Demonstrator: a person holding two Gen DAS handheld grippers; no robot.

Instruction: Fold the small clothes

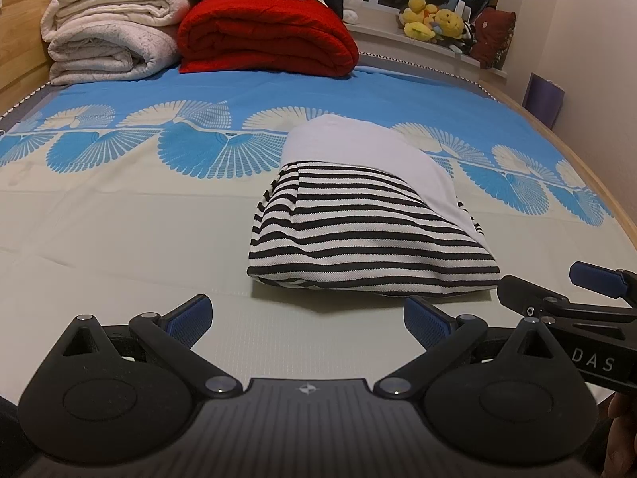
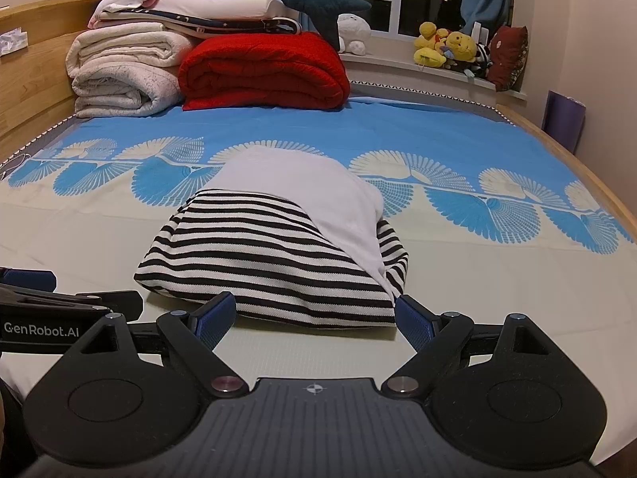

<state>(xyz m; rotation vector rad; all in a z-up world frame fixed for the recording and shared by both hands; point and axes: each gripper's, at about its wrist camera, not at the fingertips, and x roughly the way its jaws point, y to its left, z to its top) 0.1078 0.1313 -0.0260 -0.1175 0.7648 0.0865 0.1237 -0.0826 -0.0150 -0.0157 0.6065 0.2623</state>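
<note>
Left wrist view showed the left tongs (image 1: 306, 320) spread wide and empty above the cream and blue fan-patterned bed sheet (image 1: 119, 215), short of the folded black-and-white striped garment with a white panel (image 1: 358, 235), which lay on the bed ahead and to the right. The right tongs (image 2: 314, 318) were likewise released, their blue pads (image 2: 213, 316) flanking the garment's near edge.
</note>
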